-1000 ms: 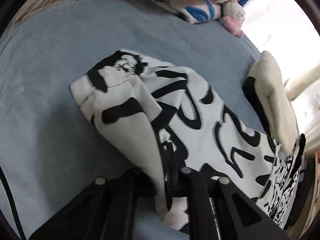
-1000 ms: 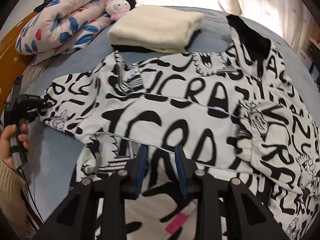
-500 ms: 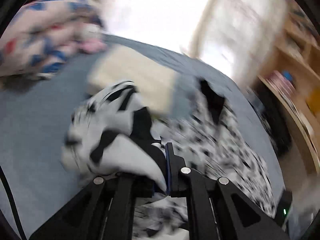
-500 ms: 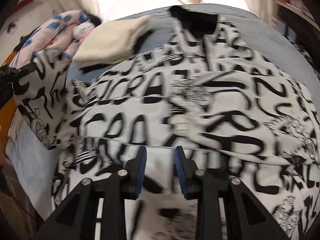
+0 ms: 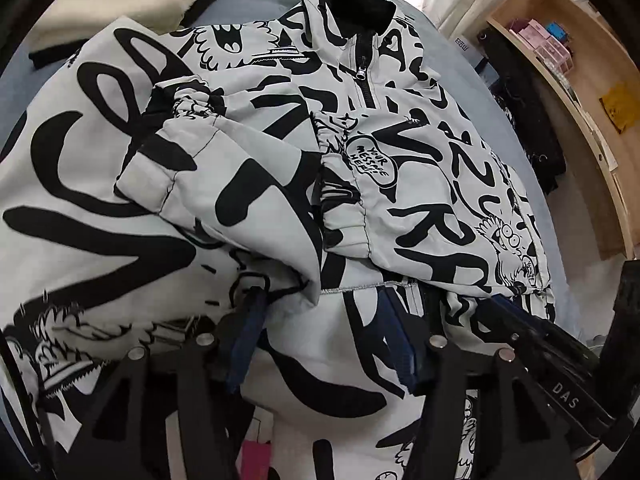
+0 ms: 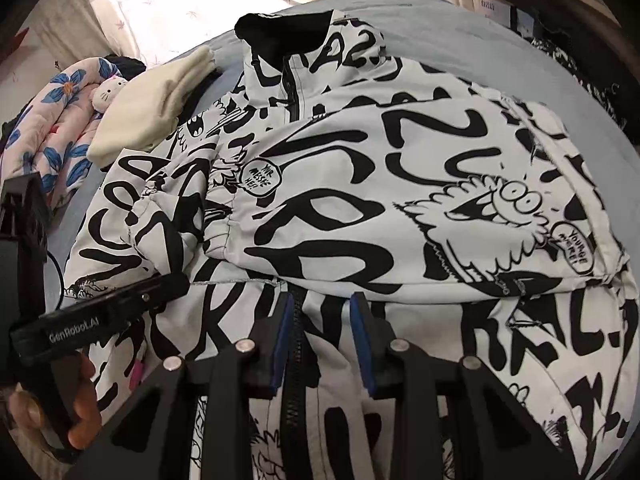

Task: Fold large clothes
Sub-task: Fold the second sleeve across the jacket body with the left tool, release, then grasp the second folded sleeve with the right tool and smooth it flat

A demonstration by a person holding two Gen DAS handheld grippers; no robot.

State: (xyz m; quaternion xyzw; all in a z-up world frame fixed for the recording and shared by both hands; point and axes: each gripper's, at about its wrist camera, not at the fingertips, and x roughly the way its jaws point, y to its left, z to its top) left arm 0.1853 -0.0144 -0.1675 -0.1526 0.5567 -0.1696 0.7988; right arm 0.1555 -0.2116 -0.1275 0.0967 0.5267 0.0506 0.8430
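Jacket (image 5: 400, 200), white with black graffiti print, lies front-up on the blue bed (image 6: 420, 20), black collar (image 6: 288, 36) toward the window. Both sleeves are crossed in over the chest: left sleeve (image 5: 224, 184) and right sleeve (image 6: 400, 208), elastic cuffs nearly meeting at the zip line.

Left gripper (image 5: 320, 332): fingers have just been opening, now spread, with a fold of the left sleeve lying loose between them, not pinched. Right gripper (image 6: 320, 332): fingers part-spread, straddling the zip (image 6: 296, 340) below the right sleeve, pressing on nothing that I can see.

Handling, as judged: padded shell, soft and bulky, light for its size, likely a bit slick; it will spring back and slide if a fold is not pressed down. Thin single layers will slip out of a shallow pinch. Best holds look like the hem at its two corners, or seams and cuffs where the cloth is doubled. Avoid gripping the zip teeth.

Cream folded garment (image 6: 152, 112) sits beside the left shoulder.
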